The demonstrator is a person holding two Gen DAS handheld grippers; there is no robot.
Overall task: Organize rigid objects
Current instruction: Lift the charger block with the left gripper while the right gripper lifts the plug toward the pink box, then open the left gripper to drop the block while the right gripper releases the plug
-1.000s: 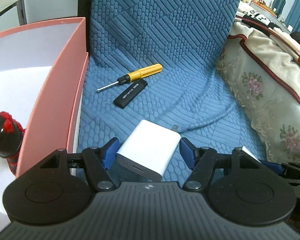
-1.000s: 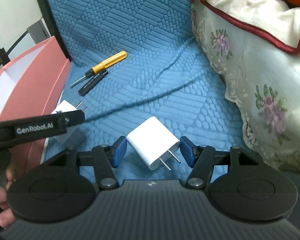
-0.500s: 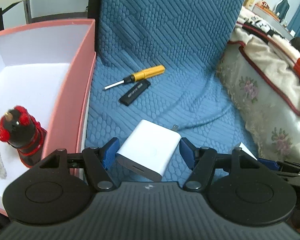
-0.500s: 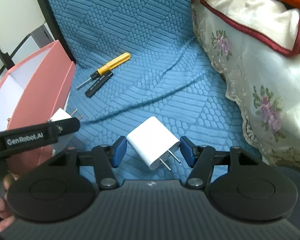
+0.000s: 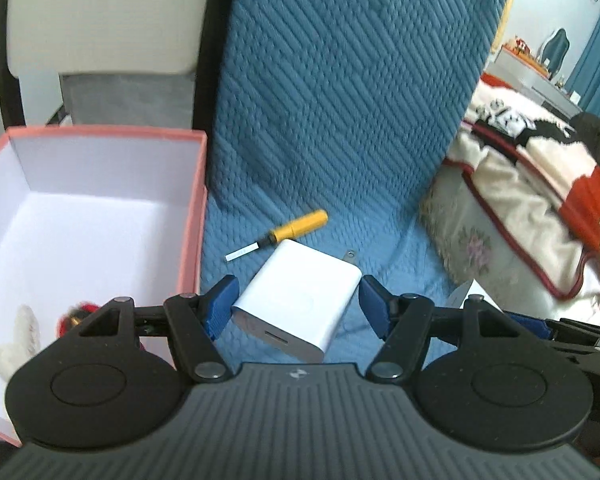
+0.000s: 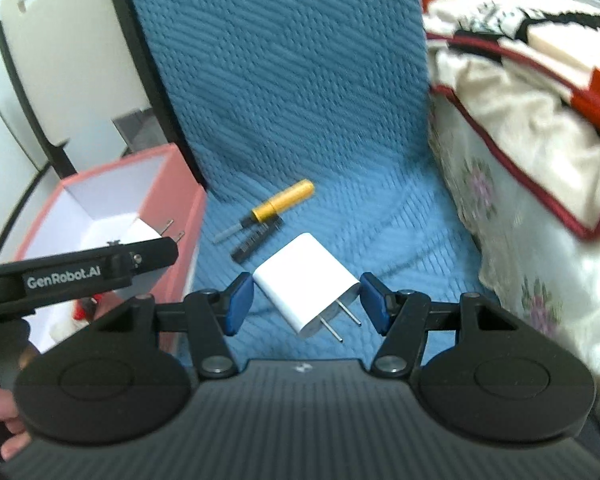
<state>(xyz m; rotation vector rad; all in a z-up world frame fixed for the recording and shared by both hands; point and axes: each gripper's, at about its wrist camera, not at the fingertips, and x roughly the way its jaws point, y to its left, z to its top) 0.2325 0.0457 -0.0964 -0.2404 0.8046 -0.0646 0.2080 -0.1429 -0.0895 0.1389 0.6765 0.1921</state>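
Observation:
My left gripper (image 5: 298,306) is shut on a large white charger (image 5: 296,300) and holds it in the air just right of the pink box (image 5: 192,216). My right gripper (image 6: 306,300) is shut on a smaller white plug adapter (image 6: 306,280), prongs toward the camera, above the blue cushion. A yellow-handled screwdriver (image 6: 284,200) and a black USB stick (image 6: 256,238) lie on the cushion beyond. The left gripper with its charger also shows in the right wrist view (image 6: 140,236), over the box's edge.
The pink box holds a red-and-black figure (image 5: 76,312) and a white fuzzy item (image 5: 16,340). A floral blanket (image 5: 520,216) is heaped on the right. The blue quilted cushion (image 5: 340,100) rises as a backrest behind. A white chair back (image 5: 100,12) stands behind the box.
Both grippers have risen with their chargers still held. The left gripper has lifted and swung toward the box, so more of the box's inside shows.

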